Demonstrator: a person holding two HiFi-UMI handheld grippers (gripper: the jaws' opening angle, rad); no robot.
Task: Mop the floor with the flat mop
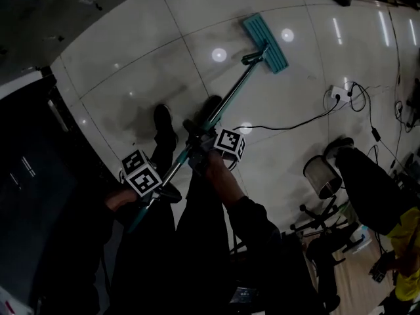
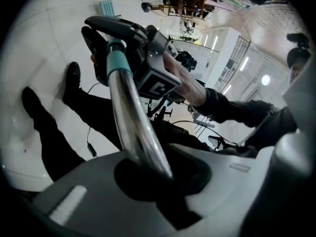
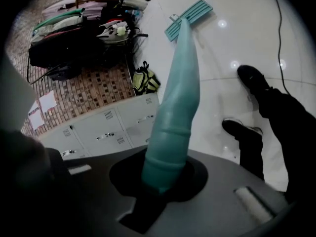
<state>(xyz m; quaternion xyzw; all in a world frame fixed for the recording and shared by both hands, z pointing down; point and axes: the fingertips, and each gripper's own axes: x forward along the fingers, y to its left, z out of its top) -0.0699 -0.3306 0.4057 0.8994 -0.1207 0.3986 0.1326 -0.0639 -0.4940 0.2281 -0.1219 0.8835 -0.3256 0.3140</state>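
Evidently, the left hand-held gripper (image 1: 159, 184) and right hand-held gripper (image 1: 197, 148) both clench the silver-and-teal mop pole (image 1: 233, 92), spaced apart for leverage, so its teal flat pad (image 1: 266, 35) lies flush on the glossy white tiled floor (image 1: 131, 51), upper right of the frame.

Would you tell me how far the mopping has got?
Done: a dull, streaked patch by the shoes looks mopped. In hand: left gripper and right gripper clamp the pole, mop head flat down. Left: seemingly the glossy floor beyond.
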